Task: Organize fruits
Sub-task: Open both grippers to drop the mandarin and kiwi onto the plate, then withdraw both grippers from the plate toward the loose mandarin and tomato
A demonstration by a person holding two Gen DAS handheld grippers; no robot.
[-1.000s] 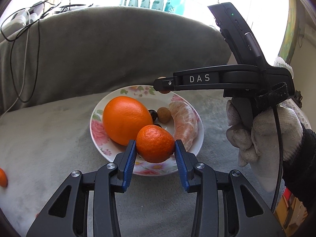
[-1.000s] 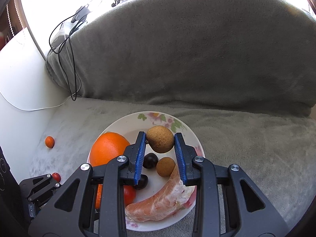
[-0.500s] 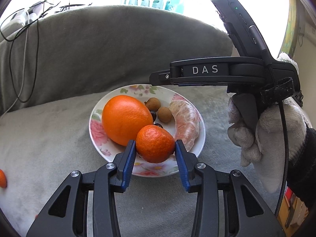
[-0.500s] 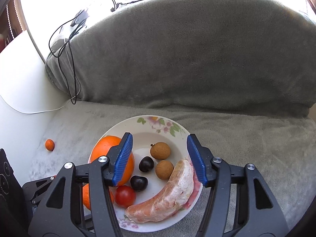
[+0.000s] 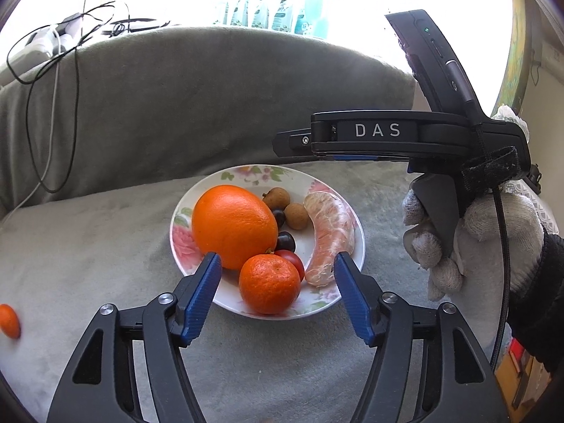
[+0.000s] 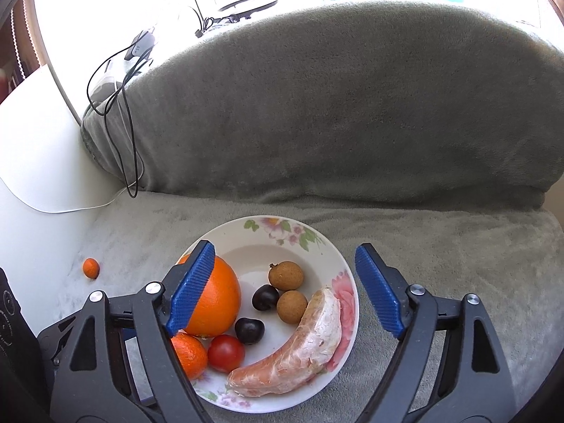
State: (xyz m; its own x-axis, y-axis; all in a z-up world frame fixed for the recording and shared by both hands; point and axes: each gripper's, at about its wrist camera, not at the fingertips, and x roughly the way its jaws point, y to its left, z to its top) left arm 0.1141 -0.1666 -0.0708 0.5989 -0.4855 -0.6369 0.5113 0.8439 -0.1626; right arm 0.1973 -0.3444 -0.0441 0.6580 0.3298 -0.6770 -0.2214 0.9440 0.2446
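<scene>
While both tongs are hanging wide apart over the floral plate (image 5: 326, 308), the left tongs (image 5: 276, 294) are flanking the mandarin (image 5: 269, 283) without touching it. The mandarin is sitting on the plate's near rim beside the large orange (image 5: 234, 225). The right tongs (image 6: 283, 289) are gripping nothing.

Bare grey blanket (image 6: 440, 246) right of the crowded plate (image 6: 253, 232) offers passage; the cushion back (image 6: 335, 105) blocks the upper frame.
</scene>
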